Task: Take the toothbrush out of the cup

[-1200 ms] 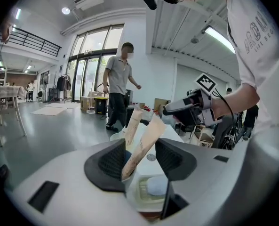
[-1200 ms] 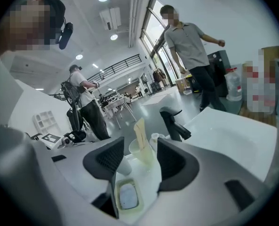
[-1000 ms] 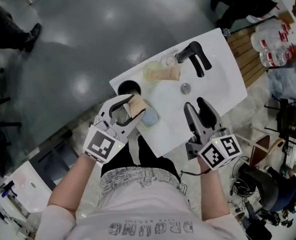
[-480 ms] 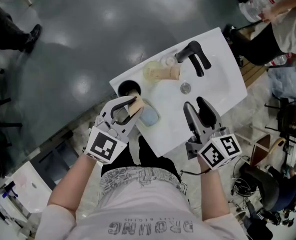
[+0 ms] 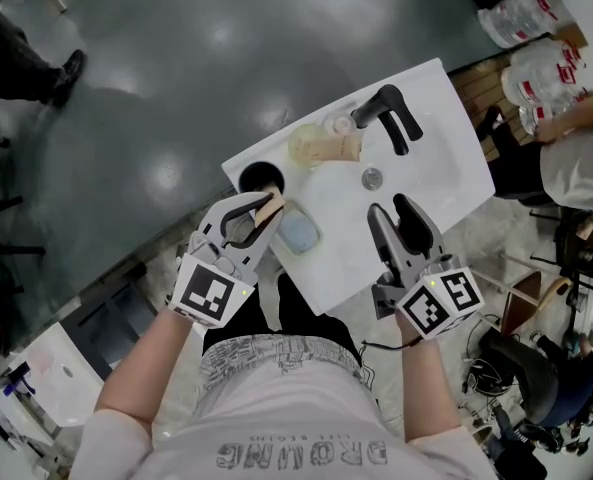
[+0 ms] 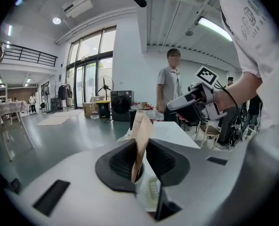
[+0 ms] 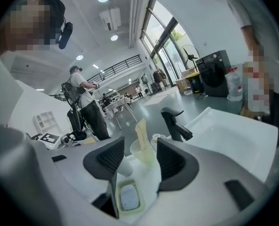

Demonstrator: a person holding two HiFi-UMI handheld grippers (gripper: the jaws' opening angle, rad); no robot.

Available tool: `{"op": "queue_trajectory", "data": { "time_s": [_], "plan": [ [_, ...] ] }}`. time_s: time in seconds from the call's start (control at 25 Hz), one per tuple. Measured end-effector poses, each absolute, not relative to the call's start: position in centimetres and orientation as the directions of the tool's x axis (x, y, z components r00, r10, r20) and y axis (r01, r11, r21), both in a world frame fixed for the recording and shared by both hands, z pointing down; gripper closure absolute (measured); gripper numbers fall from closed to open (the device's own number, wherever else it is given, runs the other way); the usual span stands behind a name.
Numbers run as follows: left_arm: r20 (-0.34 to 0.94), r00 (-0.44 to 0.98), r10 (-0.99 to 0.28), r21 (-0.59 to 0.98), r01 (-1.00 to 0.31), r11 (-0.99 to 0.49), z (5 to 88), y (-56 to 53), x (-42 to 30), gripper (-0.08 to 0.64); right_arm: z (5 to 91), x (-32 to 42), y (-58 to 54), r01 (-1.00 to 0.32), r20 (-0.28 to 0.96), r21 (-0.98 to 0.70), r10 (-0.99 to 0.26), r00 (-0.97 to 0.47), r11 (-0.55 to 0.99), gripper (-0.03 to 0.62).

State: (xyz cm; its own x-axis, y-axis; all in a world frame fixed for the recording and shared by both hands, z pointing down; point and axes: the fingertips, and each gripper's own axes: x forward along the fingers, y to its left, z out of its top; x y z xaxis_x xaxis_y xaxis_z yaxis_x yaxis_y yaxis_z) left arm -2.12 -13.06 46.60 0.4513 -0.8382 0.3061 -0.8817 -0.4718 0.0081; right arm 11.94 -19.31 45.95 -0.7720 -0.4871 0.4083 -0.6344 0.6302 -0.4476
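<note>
A tan paper-wrapped toothbrush (image 5: 270,208) (image 6: 141,134) stands upright in a pale cup (image 5: 241,231) (image 6: 148,192) at the sink's left front corner. My left gripper (image 5: 269,214) (image 6: 140,159) reaches over that cup. Its jaws have just been closing and now pinch the wrapped toothbrush between the pads. My right gripper (image 5: 390,208) (image 7: 139,160) hovers open over the sink's front right part, with nothing between its fingers.
The white sink (image 5: 446,158) has a black faucet (image 5: 391,118) (image 7: 174,124) and a drain (image 5: 372,177). A second cup with a yellowish packet (image 5: 321,146) (image 7: 142,140) stands left of the faucet. A pale blue soap dish (image 5: 298,232) (image 7: 128,197) lies near the left gripper, beside a dark round hole (image 5: 259,177). People stand nearby.
The left jaws have narrowed from wide around the cup top to a pinch on the wrapped toothbrush. The right gripper has not moved. A bystander at the top right has shifted.
</note>
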Motion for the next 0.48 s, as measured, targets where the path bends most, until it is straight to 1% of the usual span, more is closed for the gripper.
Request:
{"op": "queue_trajectory", "data": {
  "time_s": [0.48],
  "plan": [
    [0.268,0.433,-0.861,-0.023,-0.89,-0.455,44.6,-13.5,-2.7,0.492,45.1,11.7,-19.5,-0.626,0.377,-0.445,-0.5,-0.78,0.641,0.367]
  ]
}}
